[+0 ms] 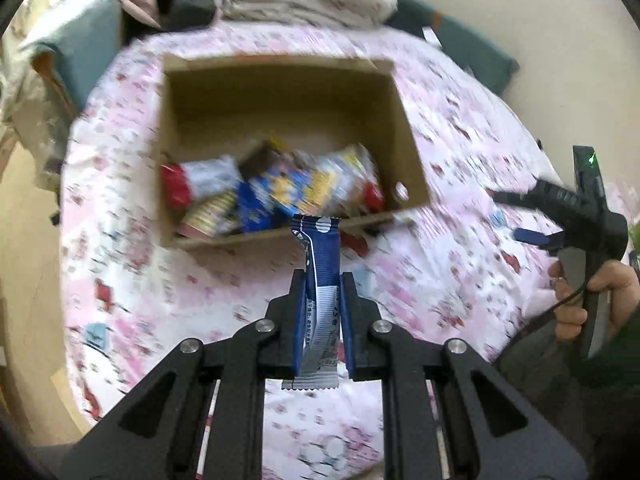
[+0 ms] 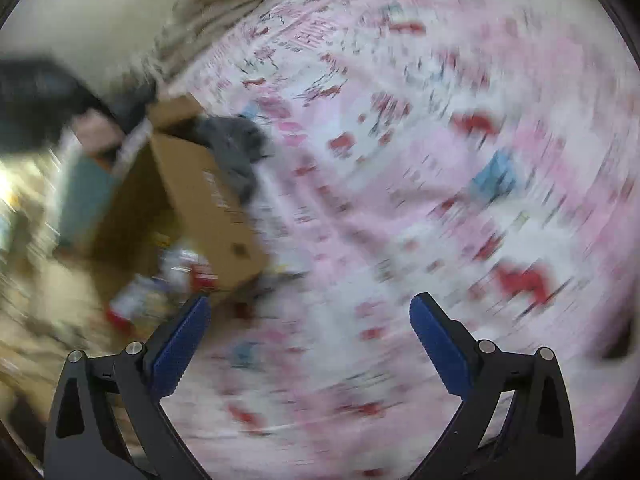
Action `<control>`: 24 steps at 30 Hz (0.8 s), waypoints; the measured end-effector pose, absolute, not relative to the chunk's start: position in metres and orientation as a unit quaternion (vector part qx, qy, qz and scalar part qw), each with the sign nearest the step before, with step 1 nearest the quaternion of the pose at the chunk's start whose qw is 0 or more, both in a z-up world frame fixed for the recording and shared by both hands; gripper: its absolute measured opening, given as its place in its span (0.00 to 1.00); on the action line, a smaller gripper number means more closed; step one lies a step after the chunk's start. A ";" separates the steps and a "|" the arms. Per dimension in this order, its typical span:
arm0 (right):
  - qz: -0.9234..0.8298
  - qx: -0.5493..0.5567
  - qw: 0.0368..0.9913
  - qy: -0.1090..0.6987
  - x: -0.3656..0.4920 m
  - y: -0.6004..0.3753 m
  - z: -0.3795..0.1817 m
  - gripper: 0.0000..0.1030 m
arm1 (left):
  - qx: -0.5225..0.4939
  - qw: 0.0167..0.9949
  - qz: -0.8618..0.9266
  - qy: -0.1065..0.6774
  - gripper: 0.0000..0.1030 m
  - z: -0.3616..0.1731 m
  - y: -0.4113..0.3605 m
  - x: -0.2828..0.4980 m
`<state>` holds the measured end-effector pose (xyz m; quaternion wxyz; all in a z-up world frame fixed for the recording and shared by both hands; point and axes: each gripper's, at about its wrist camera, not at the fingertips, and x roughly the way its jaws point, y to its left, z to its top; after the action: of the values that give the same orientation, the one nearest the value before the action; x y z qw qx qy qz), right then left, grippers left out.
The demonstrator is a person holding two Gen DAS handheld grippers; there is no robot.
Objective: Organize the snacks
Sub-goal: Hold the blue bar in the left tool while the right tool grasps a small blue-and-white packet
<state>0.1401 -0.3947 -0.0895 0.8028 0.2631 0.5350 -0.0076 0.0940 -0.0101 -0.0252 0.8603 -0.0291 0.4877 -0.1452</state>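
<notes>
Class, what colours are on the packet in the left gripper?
Dark blue and silver-white packet; clearest in the left wrist view.

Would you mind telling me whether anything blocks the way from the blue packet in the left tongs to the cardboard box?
Nothing visible does. The left tongs are shut on the blue packet just short of the cardboard box, whose top is open. Only its near wall lies between them. Snacks already fill the near end; the far end looks free.
</notes>
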 end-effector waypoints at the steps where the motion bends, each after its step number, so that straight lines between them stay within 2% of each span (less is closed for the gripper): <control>1: -0.013 0.237 0.809 0.538 0.145 -0.393 -0.088 0.99 | -0.029 0.865 -0.135 0.482 0.12 -0.032 -0.012 0.098; 4: 0.022 0.159 0.805 0.572 0.170 -0.379 -0.098 0.98 | -0.038 0.874 -0.115 0.471 0.12 -0.031 -0.002 0.102; 7: 0.080 0.065 0.784 0.612 0.191 -0.347 -0.119 0.83 | -0.060 0.873 -0.133 0.464 0.12 -0.020 0.001 0.101; 9: 0.091 -0.053 0.789 0.605 0.199 -0.319 -0.129 0.82 | -0.055 0.878 -0.141 0.455 0.12 -0.015 -0.002 0.100; 12: 0.118 -0.156 0.784 0.589 0.205 -0.288 -0.146 0.82 | -0.068 0.877 -0.146 0.453 0.12 -0.013 0.002 0.098; 18: 0.174 -0.227 0.764 0.579 0.206 -0.252 -0.176 0.82 | -0.077 0.870 -0.147 0.465 0.12 -0.023 0.002 0.098; 22: 0.183 -0.227 0.754 0.589 0.209 -0.250 -0.195 0.82 | -0.074 0.862 -0.145 0.480 0.12 -0.033 -0.003 0.102; 24: 0.199 -0.207 0.752 0.593 0.211 -0.255 -0.195 0.75 | -0.066 0.865 -0.140 0.478 0.12 -0.033 -0.005 0.102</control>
<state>0.2108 -0.2549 -0.1949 0.7520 -0.2074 0.5934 0.1985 0.1021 -0.0048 -0.0333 0.8649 -0.0661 0.4776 -0.1397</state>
